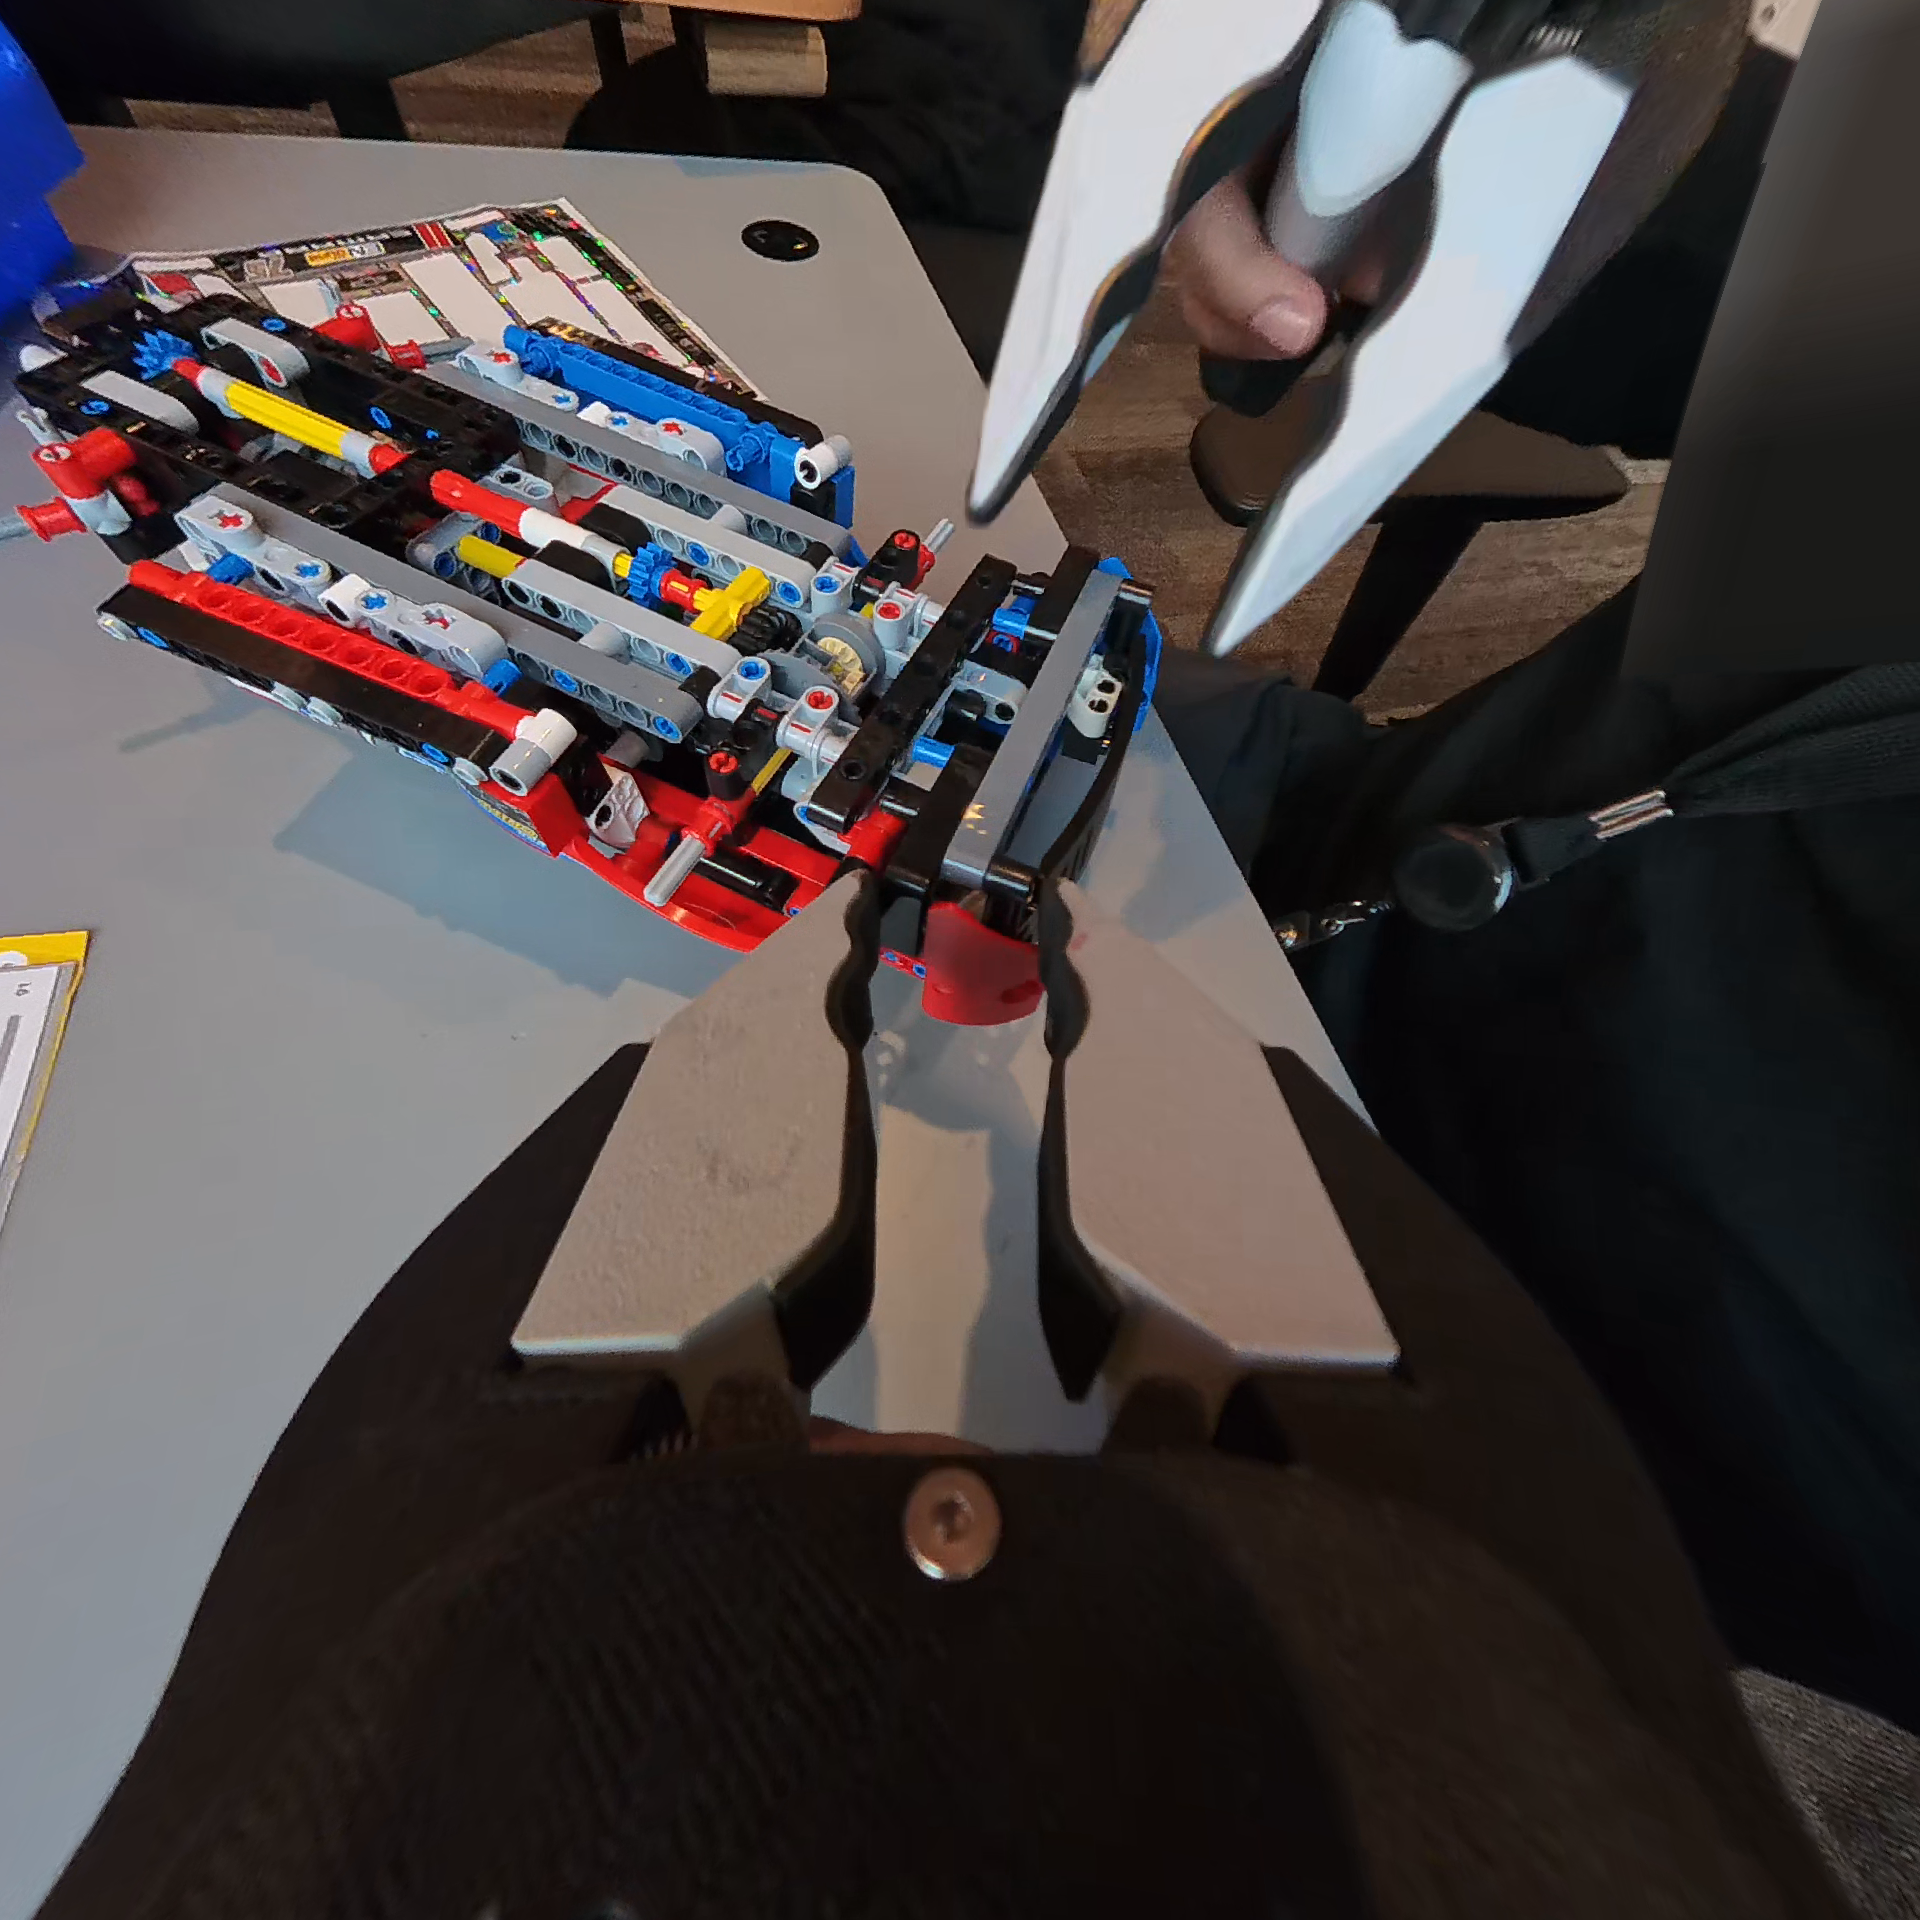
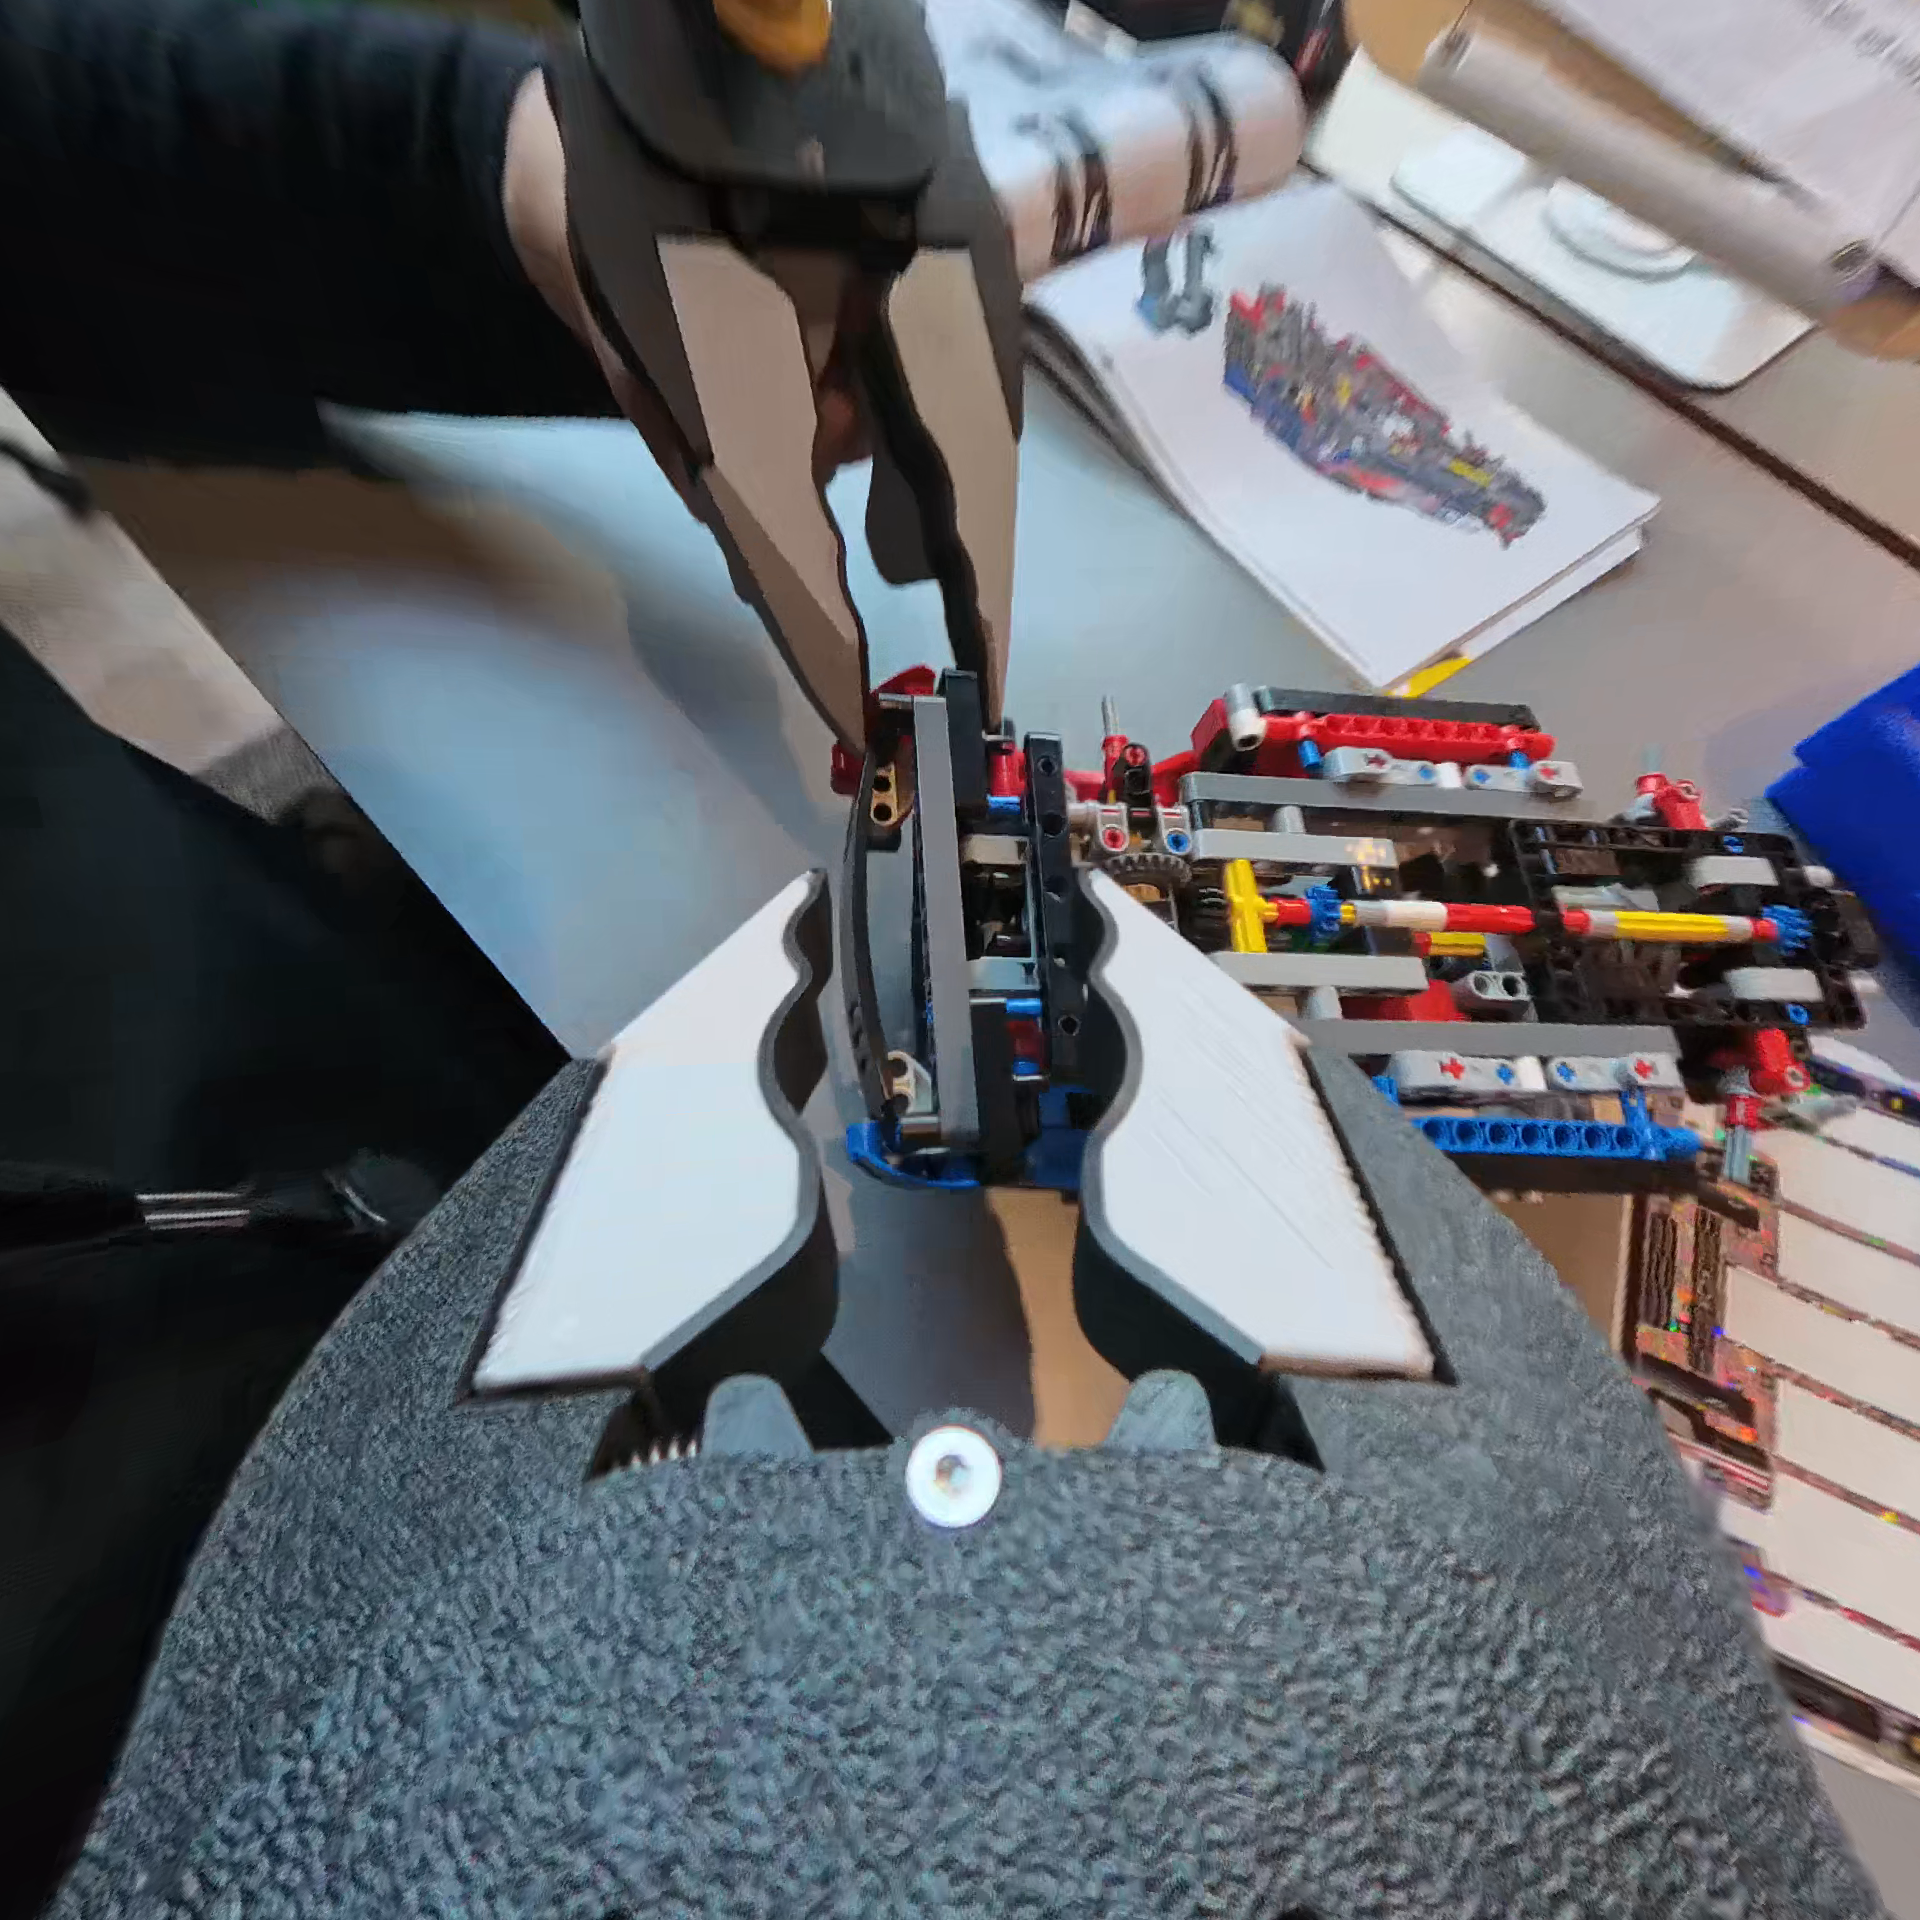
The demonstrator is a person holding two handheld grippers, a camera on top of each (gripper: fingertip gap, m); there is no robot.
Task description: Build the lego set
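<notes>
I have the lego car (image 1: pixel 582 582) lying on the grey table (image 1: pixel 312 1039), with its near end right at the table's corner. It is only part built; I can see its beams, rods and gears.

My left tongs (image 1: pixel 951 925) are narrow and pinch the red corner (image 1: pixel 977 966) at the near end of the car. I think they hold it steady.

My right tongs (image 2: pixel 956 935) are wide. In the left view they hang above the car's end and touch nothing. In the right view the black and grey end frame (image 2: pixel 945 914) sits between the two fingers, but I cannot tell if they touch it.

The booklet (image 2: pixel 1351 447) lies open past the car, and a sticker sheet (image 1: pixel 468 270) lies beside it.

I think this step is work on the end frame. Next I should bring the right tongs down slowly, squeeze the frame or press it home, and keep the left tongs tight so the car does not slide off the corner.
</notes>
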